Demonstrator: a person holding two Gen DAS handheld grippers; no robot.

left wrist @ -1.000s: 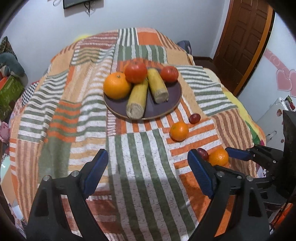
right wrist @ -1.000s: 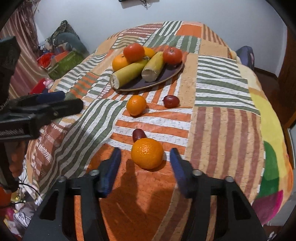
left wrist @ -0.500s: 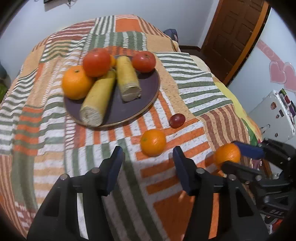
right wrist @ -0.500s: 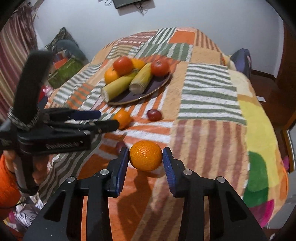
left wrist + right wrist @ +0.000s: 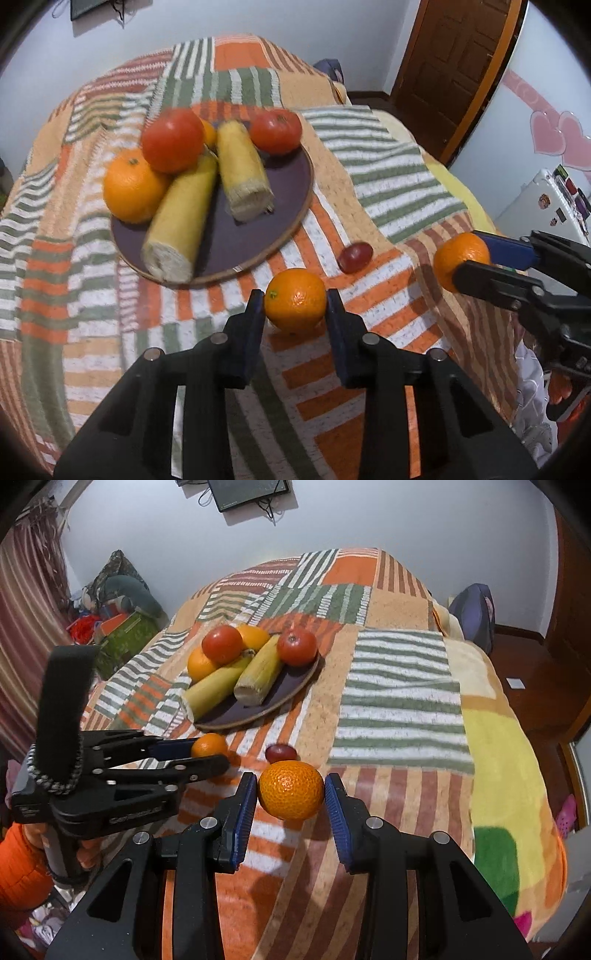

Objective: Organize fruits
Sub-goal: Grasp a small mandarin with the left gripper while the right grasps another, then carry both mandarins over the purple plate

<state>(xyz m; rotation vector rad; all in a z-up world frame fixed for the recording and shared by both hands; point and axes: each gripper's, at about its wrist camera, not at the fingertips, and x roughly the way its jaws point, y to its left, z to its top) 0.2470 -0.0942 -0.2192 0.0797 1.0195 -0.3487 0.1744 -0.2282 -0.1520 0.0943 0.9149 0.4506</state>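
Between the blue pads of the left gripper (image 5: 295,308) sits a small orange (image 5: 295,304), both pads pressed against its sides while its underside meets the striped patchwork blanket (image 5: 388,177), just in front of the plate. To its right the right gripper (image 5: 290,794) is clamped on a second orange (image 5: 290,789), which hangs clear above the blanket. A dark red grape (image 5: 355,252) lies on the blanket between the two oranges, near the plate's edge. Behind them the dark round plate (image 5: 288,192) carries two corn cobs (image 5: 243,171) lying side by side, two tomatoes (image 5: 173,141), a large orange (image 5: 131,190) at its left edge, and another orange fruit mostly hidden behind the tomatoes. A brown wooden door (image 5: 454,70) stands at the far right.
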